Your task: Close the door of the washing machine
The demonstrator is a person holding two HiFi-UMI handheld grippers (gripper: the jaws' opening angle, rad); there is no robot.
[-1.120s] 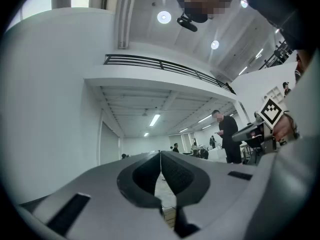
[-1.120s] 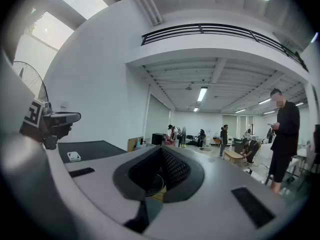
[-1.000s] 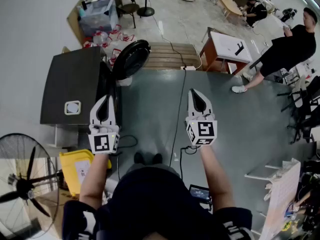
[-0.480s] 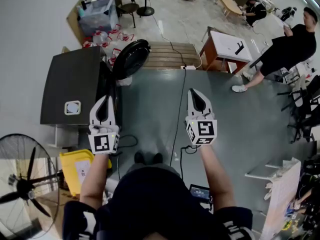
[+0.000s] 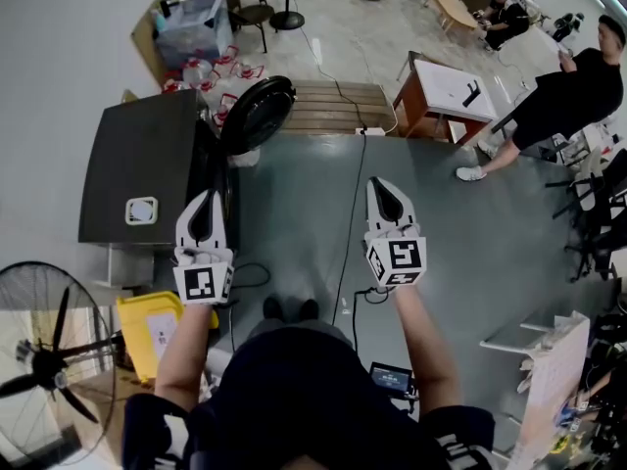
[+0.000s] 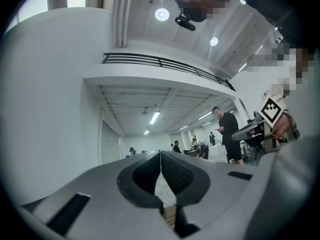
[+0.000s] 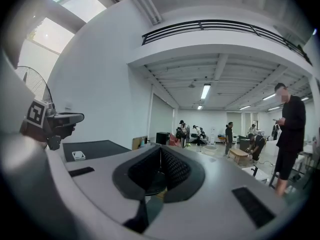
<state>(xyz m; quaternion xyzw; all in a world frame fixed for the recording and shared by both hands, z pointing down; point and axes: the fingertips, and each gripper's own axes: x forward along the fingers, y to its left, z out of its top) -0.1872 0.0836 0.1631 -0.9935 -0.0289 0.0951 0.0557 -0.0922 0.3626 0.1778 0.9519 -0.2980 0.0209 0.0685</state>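
Seen from above, a person stands on a grey floor (image 5: 294, 223) holding a two-jaw gripper in each hand, both pointing forward and roughly level. At the left of the picture sits a dark-topped washing machine (image 5: 137, 160), its front facing the person's side. Its round black door (image 5: 257, 114) is swung out and stands open, ahead of the grippers and well apart from both. The left gripper (image 5: 205, 202) hovers just beside the machine's front edge, jaws pressed together with nothing between them. The right gripper (image 5: 380, 189) is out over bare floor, likewise clenched and empty. Closed jaws likely suit the job — a door can be pushed shut with a blunt tip, no grasp needed — and the left gripper looks better placed to reach it. The closing push has not yet begun.
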